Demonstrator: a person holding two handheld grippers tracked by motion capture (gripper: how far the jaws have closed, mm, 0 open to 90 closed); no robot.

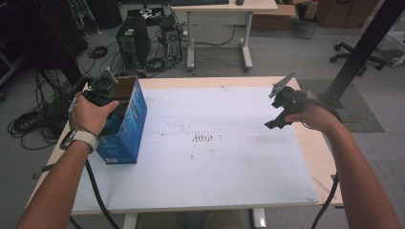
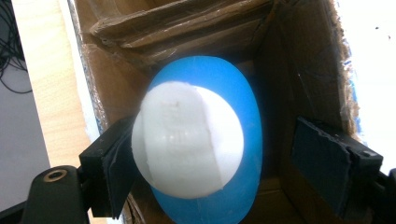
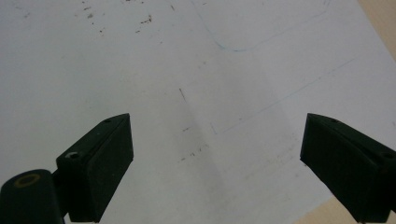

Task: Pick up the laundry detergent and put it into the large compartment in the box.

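Overhead, a scuffed white sheet [image 1: 200, 143] covers the wooden table [image 1: 315, 148], apparently taped.

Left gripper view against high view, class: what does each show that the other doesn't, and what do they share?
Left gripper view alone: a blue-and-white egg-shaped object inside the box, between the left hand-held gripper's jaws, with a gap at the right pad.

High view alone: the box's blue outside, the right hand-held gripper over the white sheet, and the floor cables.

Both: the open cardboard box at the table's left edge.
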